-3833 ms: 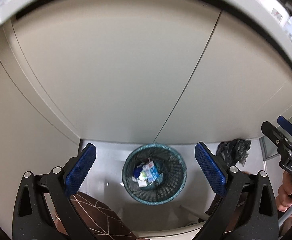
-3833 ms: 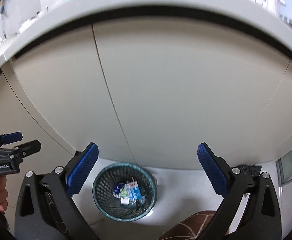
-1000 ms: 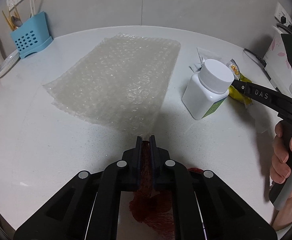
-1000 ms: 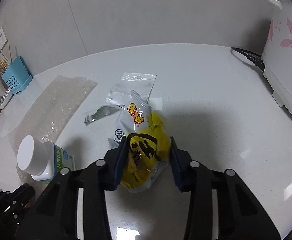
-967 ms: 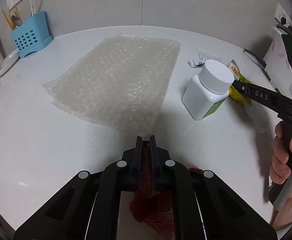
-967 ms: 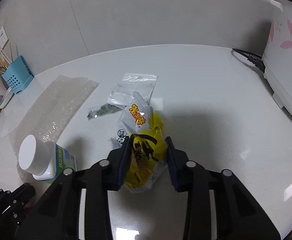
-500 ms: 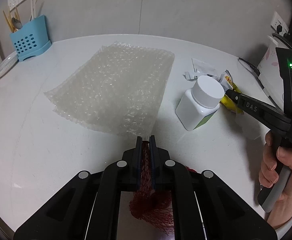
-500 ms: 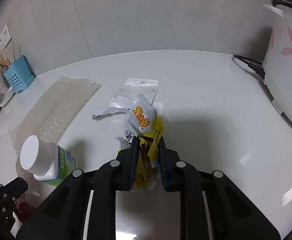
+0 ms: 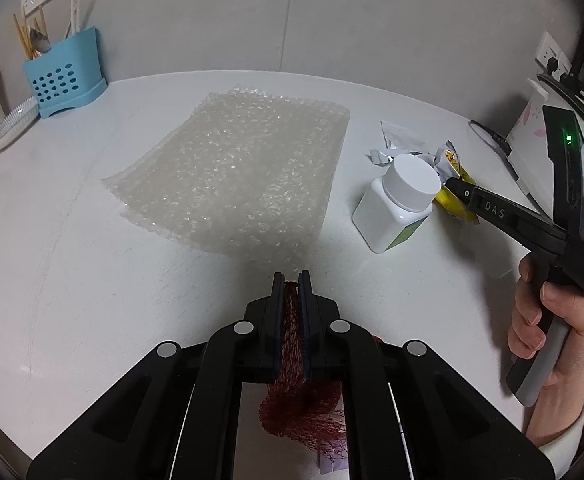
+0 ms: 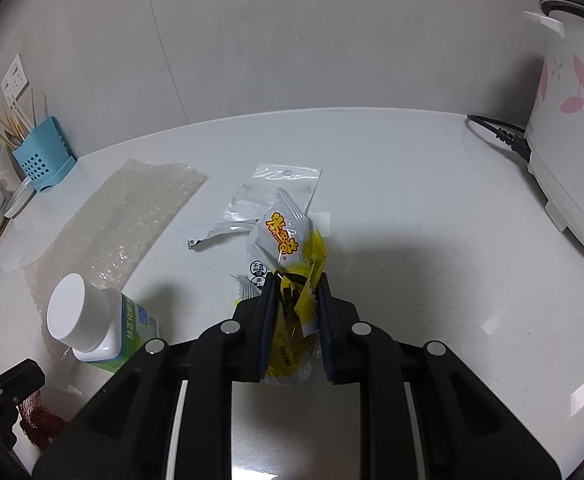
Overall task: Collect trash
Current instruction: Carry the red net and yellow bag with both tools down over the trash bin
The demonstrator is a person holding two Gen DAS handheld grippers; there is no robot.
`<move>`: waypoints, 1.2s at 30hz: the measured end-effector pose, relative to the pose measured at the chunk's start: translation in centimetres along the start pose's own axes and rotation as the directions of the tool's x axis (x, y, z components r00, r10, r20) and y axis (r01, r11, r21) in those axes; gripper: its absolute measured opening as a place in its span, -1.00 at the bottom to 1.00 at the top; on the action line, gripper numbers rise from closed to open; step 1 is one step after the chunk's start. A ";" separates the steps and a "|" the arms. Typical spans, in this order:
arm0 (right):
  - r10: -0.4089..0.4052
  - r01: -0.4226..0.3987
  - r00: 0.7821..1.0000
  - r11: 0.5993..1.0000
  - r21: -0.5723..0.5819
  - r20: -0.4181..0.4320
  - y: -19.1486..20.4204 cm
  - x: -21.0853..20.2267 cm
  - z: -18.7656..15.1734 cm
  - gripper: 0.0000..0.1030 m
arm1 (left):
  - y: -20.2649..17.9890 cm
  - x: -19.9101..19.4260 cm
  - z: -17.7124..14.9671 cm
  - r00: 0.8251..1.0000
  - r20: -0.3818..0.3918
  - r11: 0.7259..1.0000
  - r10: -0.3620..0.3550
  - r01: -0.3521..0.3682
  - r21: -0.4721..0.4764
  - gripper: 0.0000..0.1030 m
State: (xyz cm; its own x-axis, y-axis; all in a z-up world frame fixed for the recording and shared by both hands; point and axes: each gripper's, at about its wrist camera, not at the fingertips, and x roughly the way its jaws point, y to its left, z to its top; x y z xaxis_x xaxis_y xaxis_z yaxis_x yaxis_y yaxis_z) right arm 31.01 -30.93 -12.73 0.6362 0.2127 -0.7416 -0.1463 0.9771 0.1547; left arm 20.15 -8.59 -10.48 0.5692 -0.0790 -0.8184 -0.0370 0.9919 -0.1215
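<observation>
Right wrist: yellow wrapper (image 10: 292, 320) pinched between the jaws.

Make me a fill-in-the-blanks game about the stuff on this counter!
1. The left gripper is shut on a dark ____ mesh net.
2. The right gripper pinches a crinkly ____ snack wrapper.
3. The white bottle has a ____ cap.
4. The utensil holder by the wall is ____.

Missing words: red; yellow; white; blue
</observation>
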 end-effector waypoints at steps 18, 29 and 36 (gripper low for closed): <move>-0.037 0.036 0.996 0.999 0.015 0.080 1.9 -5.0 -0.5 -0.65 | 1.1 -4.0 1.5 0.997 0.077 1.000 0.003 -0.004 0.015 -0.88; -0.015 0.012 0.993 1.000 0.027 0.121 2.4 -3.0 0.3 -0.66 | 1.8 -2.6 3.0 0.994 0.096 0.997 0.050 -0.054 0.046 -0.88; -0.067 0.061 0.990 0.997 0.056 0.120 1.6 -4.6 -0.5 -0.65 | 1.6 -2.7 2.6 0.994 0.103 0.998 0.033 -0.038 0.048 -0.88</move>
State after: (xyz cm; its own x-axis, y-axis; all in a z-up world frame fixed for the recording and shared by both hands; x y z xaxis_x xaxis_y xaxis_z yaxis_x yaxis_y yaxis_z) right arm 27.48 -30.34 -9.45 0.7309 0.1462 -0.6666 -0.0647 0.9872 0.1456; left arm 20.69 -6.49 -6.98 0.6493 -0.0352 -0.7597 -0.0195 0.9978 -0.0629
